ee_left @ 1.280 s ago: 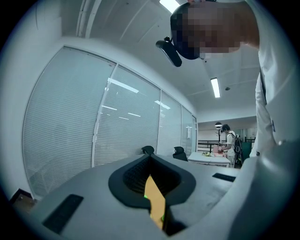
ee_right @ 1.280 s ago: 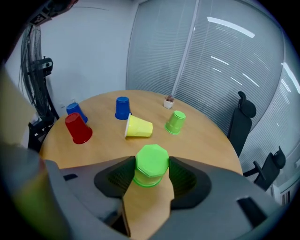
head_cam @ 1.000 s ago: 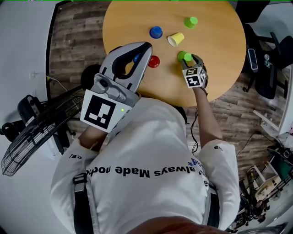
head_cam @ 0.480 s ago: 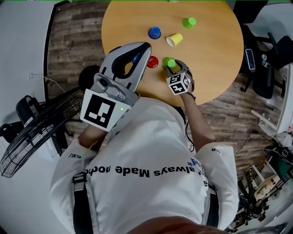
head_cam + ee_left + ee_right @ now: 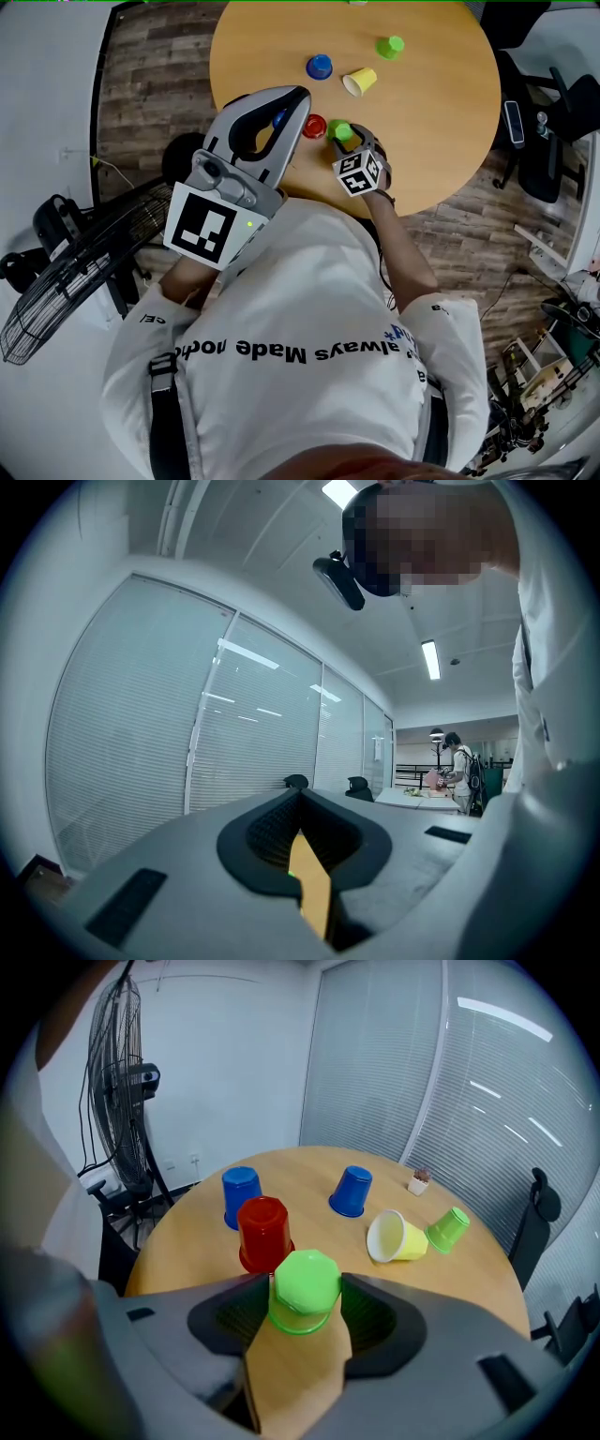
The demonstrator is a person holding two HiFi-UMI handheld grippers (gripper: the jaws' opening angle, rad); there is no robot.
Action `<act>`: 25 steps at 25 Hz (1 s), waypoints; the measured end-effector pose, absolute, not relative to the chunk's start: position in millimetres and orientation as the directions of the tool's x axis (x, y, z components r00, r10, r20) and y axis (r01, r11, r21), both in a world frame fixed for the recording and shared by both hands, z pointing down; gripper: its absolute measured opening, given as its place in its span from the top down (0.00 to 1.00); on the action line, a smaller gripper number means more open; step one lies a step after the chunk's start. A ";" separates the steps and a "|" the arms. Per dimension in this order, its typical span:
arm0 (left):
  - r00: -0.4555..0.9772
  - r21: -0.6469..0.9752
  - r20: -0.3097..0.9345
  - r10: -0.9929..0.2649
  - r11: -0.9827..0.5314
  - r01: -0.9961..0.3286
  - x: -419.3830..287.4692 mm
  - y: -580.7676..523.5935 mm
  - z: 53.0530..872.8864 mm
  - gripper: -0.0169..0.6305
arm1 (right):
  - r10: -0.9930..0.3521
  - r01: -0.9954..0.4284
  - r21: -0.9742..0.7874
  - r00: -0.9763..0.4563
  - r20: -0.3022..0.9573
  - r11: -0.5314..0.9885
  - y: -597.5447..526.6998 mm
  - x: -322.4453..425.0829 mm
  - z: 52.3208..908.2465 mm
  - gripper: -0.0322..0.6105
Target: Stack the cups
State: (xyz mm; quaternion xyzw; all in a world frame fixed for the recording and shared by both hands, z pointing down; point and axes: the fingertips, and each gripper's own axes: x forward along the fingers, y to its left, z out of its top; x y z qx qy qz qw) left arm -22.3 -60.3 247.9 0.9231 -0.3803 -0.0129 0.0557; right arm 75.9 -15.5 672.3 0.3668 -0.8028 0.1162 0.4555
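Note:
My right gripper [image 5: 339,134] [image 5: 305,1299] is shut on a green cup [image 5: 340,130] [image 5: 305,1290] held upside down, the jaws pressing its two sides. It is just right of an upside-down red cup [image 5: 315,126] [image 5: 263,1233] on the round wooden table [image 5: 441,112]. One blue cup [image 5: 320,67] [image 5: 352,1191] stands farther back. A second blue cup [image 5: 279,118] [image 5: 241,1196] shows through the left gripper's opening. A yellow cup [image 5: 359,82] [image 5: 398,1237] and another green cup [image 5: 389,46] [image 5: 449,1229] lie on their sides. My left gripper [image 5: 302,94] [image 5: 300,797] is raised, its tips together, empty.
A floor fan [image 5: 56,291] [image 5: 117,1101] stands left of the table. An office chair [image 5: 553,141] is at the right. A small white pot [image 5: 419,1181] sits at the table's far edge.
My right gripper has carried the green cup leftward across the table, from near the middle to beside the red cup. The left gripper has stayed where it was.

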 end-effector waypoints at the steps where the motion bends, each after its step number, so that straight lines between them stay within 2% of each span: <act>1: 0.710 0.113 0.020 -0.704 -0.704 -0.701 -22.4 -60.7 248.1 0.94 | -0.480 -0.695 0.140 -0.324 0.815 0.706 -15.0 75.9 670.7 0.57; 9: 0.714 0.117 0.013 -0.700 -0.708 -0.696 -27.0 -60.9 248.8 0.94 | -0.484 -0.726 0.047 -0.407 0.775 0.686 -13.2 75.6 636.5 0.57; 16: 0.721 0.121 0.014 -0.693 -0.714 -0.690 -27.0 -62.1 249.1 0.94 | -0.540 -0.821 -0.059 -0.425 0.727 0.567 -34.4 96.7 607.7 0.57; 20: 0.722 0.121 0.011 -0.692 -0.715 -0.688 -26.0 -63.6 249.4 0.94 | -0.536 -0.855 -0.103 -0.407 0.740 0.507 -54.1 112.5 617.4 0.57; 25: 0.718 0.123 0.018 -0.695 -0.712 -0.692 -25.9 -68.9 251.1 0.94 | -0.552 -0.913 -0.183 -0.370 0.747 0.364 -86.1 136.4 631.1 0.57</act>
